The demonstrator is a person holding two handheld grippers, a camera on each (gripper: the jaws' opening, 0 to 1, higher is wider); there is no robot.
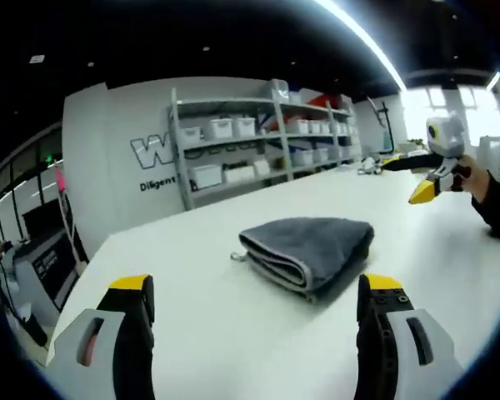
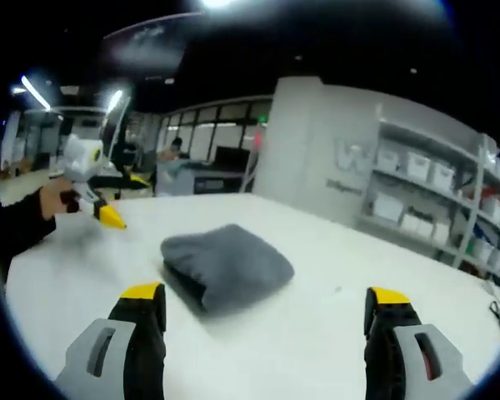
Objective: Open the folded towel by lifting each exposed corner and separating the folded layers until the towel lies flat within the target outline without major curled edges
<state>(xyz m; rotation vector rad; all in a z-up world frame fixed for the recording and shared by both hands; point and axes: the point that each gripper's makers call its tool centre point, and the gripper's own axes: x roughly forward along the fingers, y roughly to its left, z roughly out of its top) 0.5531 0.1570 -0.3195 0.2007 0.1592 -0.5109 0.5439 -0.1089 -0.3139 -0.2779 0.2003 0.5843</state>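
Clearly nothing is unfolded yet: the grey towel (image 1: 308, 252) lies folded in a thick bundle on the white surface (image 1: 233, 333), well apart from both grippers. The left gripper (image 1: 254, 287) and right gripper (image 2: 267, 300) hover with jaws spread wide, holding nothing. Next, one must descend onto an exposed corner.

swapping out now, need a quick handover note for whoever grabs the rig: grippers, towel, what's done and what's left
Left gripper: open, empty, yellow-tipped fingers wide apart, held short of the towel.
Right gripper: open, empty, also short of the towel, facing it from the other side.
Folded grey terry towel: lying in a thick bundle on the white table, stacked fold edges and a small hanging loop facing the left gripper.
Done: nothing; no corner lifted.
Left: lift each corner, separate the layers, spread flat. No target outline is visible on the table.
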